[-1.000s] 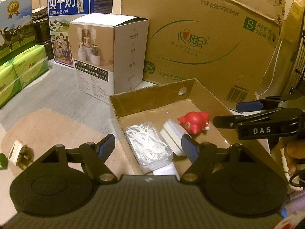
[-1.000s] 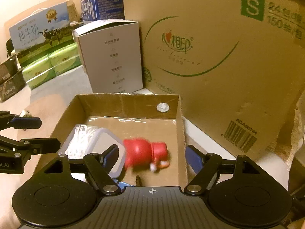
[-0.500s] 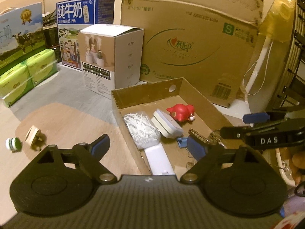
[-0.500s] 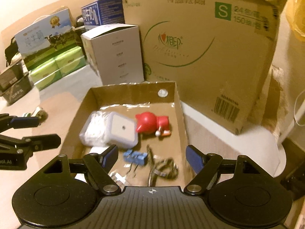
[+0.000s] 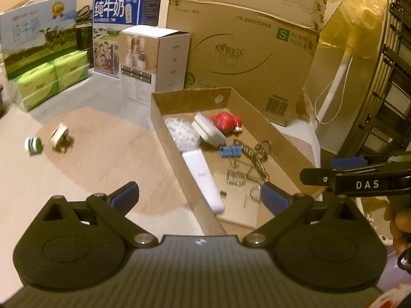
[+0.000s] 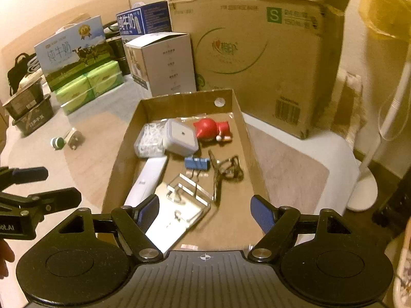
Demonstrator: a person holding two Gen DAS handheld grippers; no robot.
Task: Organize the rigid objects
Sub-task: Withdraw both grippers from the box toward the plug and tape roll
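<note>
With both tools empty, left tool (image 5: pixel 199 197) opening, right tool (image 6: pixel 203 210) apart, the plug (image 5: pixel 59 135) on the bench's left should be approached squarely

The cardboard tray (image 6: pixel 239 118) is open from above, but its floor is crowded: a red figurine (image 6: pixel 212 129), white square case (image 6: pixel 179 140), blue binder clip (image 6: pixel 196 163) and white wand (image 6: pixel 147 179). Passage behind is blocked by a large carton (image 6: pixel 257 51) and white box (image 6: pixel 167 61). Bare tabletop (image 5: pixel 102 159) is left beside the tray, interrupted only by a wall plug (image 5: pixel 60 137) and small green-and-white roll (image 5: pixel 33 145).
</note>
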